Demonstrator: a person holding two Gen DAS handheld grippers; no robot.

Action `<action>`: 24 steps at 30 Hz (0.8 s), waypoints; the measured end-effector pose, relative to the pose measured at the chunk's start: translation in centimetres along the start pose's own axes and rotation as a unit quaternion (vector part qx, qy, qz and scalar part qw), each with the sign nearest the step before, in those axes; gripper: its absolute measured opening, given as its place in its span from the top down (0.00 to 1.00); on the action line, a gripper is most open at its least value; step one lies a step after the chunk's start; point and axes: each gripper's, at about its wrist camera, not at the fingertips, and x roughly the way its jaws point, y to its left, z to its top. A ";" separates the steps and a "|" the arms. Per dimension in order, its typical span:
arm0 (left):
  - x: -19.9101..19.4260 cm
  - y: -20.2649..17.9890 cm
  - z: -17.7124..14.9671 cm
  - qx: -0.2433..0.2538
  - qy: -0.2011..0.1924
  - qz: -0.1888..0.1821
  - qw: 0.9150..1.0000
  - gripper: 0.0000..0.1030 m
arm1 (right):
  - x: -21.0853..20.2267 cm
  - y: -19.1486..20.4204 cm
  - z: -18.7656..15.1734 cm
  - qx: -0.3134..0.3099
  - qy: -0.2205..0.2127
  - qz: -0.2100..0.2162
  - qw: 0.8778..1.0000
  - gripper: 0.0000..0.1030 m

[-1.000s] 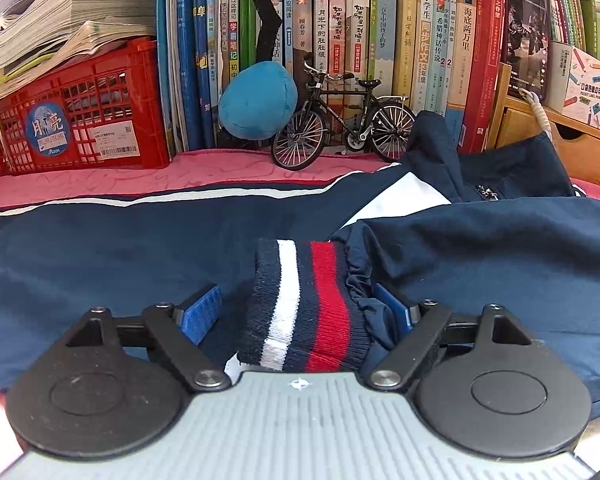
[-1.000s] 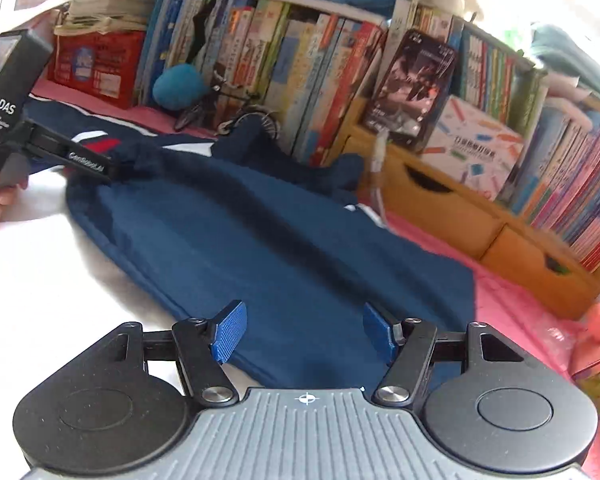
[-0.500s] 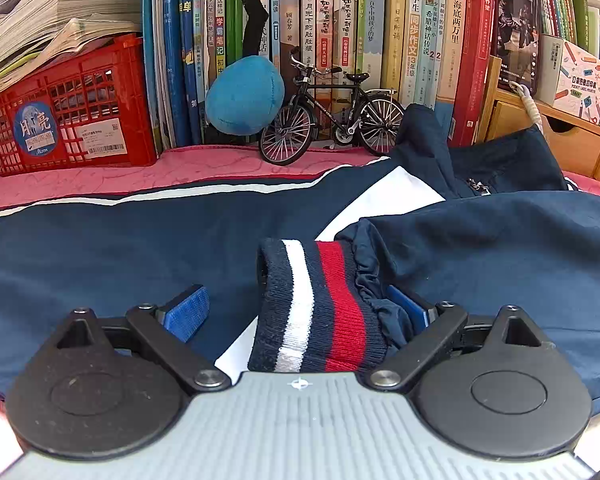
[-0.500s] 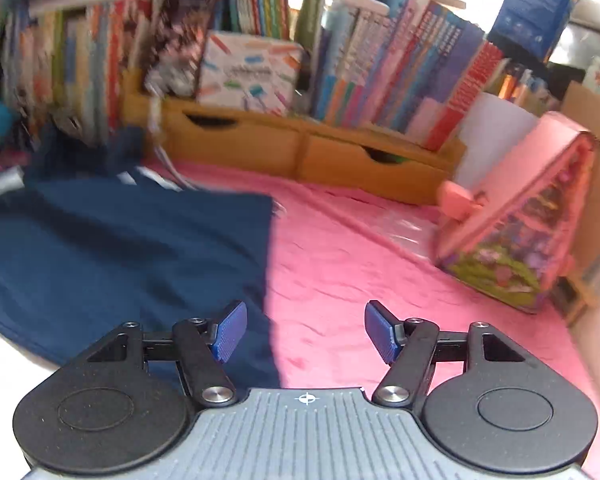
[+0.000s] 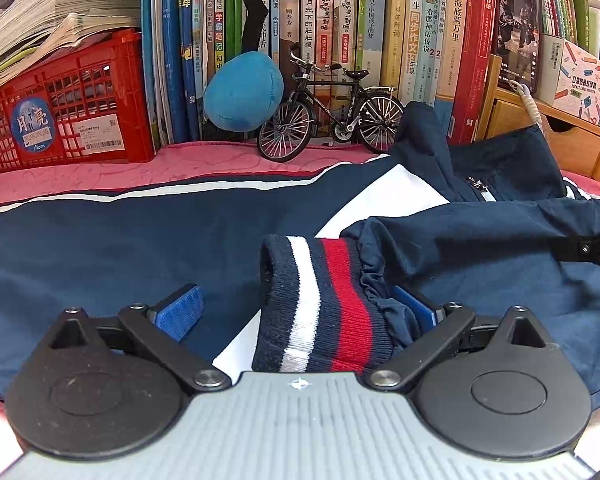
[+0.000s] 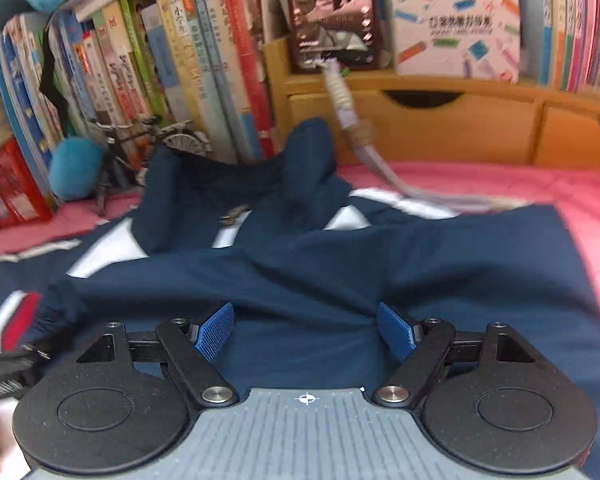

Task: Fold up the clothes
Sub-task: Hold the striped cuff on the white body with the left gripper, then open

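A navy jacket with white panels lies spread on the pink bedspread. Its sleeve is folded across the body, and the striped navy, white and red cuff lies between the jaws of my left gripper. Those jaws are opening: the left pad stands clear and the right pad is half hidden in sleeve fabric. My right gripper hovers over the jacket body, facing the collar. Its jaws are opening with nothing pinched between them. The cuff shows at that view's left edge.
Behind the jacket stand a row of books, a red crate of papers, a blue plush ball and a model bicycle. Wooden drawers sit at the back right, and a braided cord hangs onto the jacket.
The left jaws have spread apart and let go of the cuff, which stays in place. The right gripper swung away to the right, then back over the jacket, opening wider.
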 end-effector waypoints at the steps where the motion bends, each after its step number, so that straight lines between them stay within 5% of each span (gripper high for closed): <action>1: 0.0 0.0 0.0 0.000 0.000 -0.001 1.000 0.00 | 0.2 -0.6 -0.1 -0.009 0.000 -0.018 1.000 0.23; 5: 0.1 -0.1 0.1 0.001 0.001 -0.001 1.000 0.00 | 0.5 -5.1 -0.2 -0.002 -0.002 -0.091 0.996 0.15; 8: 0.1 -0.3 0.1 0.002 0.002 0.000 1.000 0.00 | 0.8 -9.5 -0.2 0.062 0.008 -0.131 0.989 0.04; 11: 0.1 -0.3 0.1 0.002 0.002 0.000 1.000 0.00 | 0.0 -13.5 -0.5 0.124 0.015 -0.148 0.981 0.09; 14: 0.1 -0.3 0.1 0.001 0.002 0.000 1.000 0.00 | -2.2 -14.3 -0.8 0.097 0.002 -0.158 0.983 0.14; 19: 0.1 -0.3 0.1 0.001 0.003 0.001 1.000 0.00 | -6.9 -13.4 -1.5 0.046 -0.029 -0.093 0.994 0.14; 24: 0.1 -0.3 0.1 0.001 0.003 0.000 1.000 0.00 | -8.8 -8.3 -4.0 -0.035 -0.011 -0.009 0.999 0.13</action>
